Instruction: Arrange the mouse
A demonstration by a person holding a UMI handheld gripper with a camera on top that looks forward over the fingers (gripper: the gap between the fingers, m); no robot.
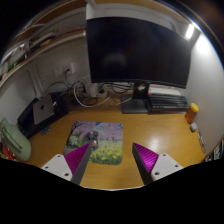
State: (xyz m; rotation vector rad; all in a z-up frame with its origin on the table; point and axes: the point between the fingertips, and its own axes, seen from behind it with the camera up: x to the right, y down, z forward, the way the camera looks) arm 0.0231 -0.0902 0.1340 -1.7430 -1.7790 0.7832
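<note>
A mouse mat point(100, 138) with a flowery picture lies on the wooden desk point(150, 135), just ahead of my fingers and a little to the left. A small dark rounded thing point(90, 139), probably the mouse, sits on the mat's near left part, right by my left fingertip. My gripper point(113, 152) is open, with its magenta pads point(143, 158) wide apart. Only bare desk and the mat's near edge show between them. The left finger partly hides the mat's near left corner.
A large dark monitor point(135, 45) stands at the back of the desk, with a dark device point(163, 100) under it. An orange thing point(192, 113) stands at the right. A black box point(43, 112) and white cables point(90, 92) lie at the left, and a green thing point(12, 140) at the far left.
</note>
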